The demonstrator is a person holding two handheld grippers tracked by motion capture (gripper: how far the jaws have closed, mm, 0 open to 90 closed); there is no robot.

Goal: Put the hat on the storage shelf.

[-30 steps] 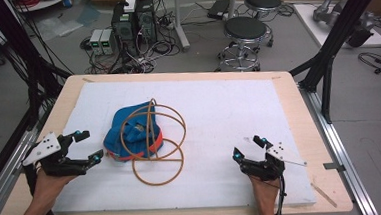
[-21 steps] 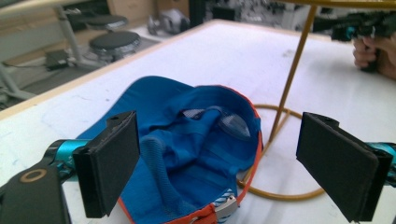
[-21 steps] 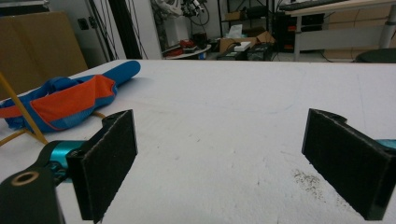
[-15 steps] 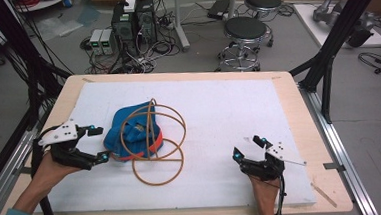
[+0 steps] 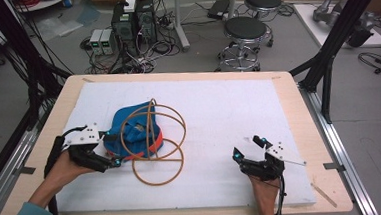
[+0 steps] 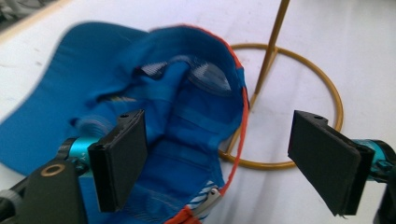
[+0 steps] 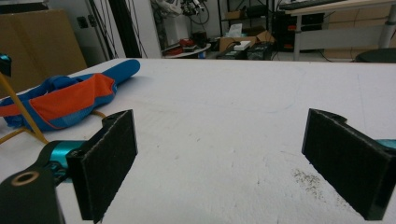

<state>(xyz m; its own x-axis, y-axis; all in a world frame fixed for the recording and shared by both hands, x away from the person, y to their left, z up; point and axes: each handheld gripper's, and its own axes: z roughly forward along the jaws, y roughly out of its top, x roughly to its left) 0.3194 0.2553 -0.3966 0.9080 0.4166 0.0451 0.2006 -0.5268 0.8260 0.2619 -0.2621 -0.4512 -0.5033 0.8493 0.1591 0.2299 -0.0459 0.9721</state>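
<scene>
- Computer towers [image 5: 134,18], cables and two round stools [image 5: 244,31] stand on the grey floor beyond the wooden tabletop [image 5: 298,106], which carries a white mat [image 5: 239,114].
- On the mat's left half lies a blue cap [image 5: 132,133] with orange trim, upside down, its inside facing up.
- Wire hoops [image 5: 155,139] of a tan colour arch over the cap and lie on the mat beside it.
- Left claw [image 5: 112,150] is spread wide at the cap's near-left edge; in the left gripper view one jaw hangs over the cap's hollow, the other over a flat hoop.
- Right claw [image 5: 246,149] gapes open over bare mat, well apart from the cap.
</scene>
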